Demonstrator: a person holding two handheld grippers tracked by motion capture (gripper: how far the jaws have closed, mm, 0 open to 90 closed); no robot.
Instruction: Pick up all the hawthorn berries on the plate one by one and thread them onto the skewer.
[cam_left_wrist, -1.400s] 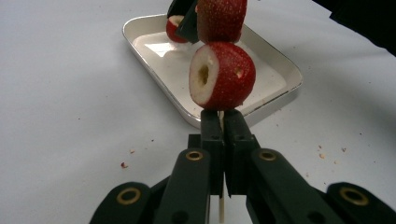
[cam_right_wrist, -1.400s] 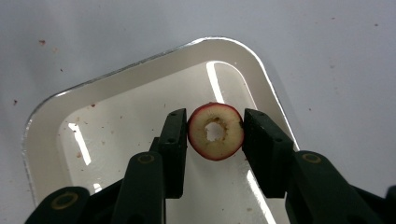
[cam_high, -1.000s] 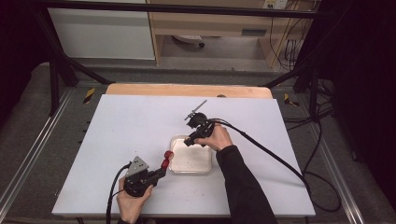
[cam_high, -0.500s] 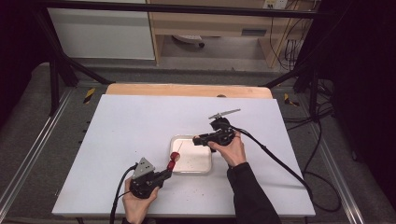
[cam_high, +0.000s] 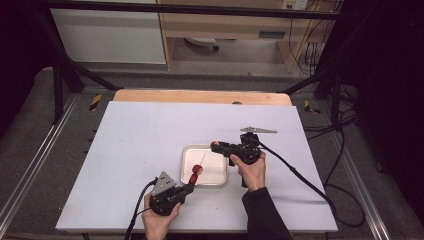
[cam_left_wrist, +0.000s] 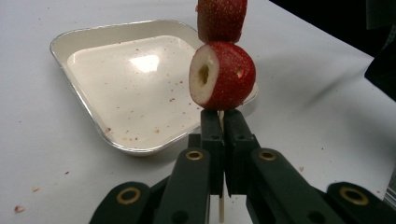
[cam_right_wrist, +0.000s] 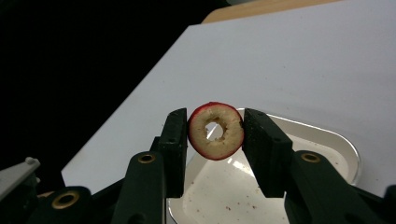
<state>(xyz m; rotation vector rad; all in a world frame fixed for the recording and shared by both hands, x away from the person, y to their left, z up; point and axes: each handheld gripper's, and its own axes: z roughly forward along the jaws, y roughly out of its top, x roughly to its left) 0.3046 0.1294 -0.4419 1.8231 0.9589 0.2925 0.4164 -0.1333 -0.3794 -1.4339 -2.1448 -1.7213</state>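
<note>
High view: your left hand-held gripper (cam_high: 188, 188) is clamped on a skewer (cam_left_wrist: 221, 116) carrying strawberry pieces (cam_left_wrist: 223, 74); your right hand-held gripper (cam_high: 216, 145) pinches a hollow strawberry slice (cam_right_wrist: 215, 130) above the tray (cam_high: 220, 181).

fruit slice (cam_right_wrist: 215, 131): red rim, tan flesh | tray (cam_left_wrist: 84, 35): silver, red-speckled

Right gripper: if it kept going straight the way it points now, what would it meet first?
The right gripper, shut on a cored fruit slice, points left across the tray. Probably nothing soon: the skewer seems nearer the person, though depth is unclear.
</note>
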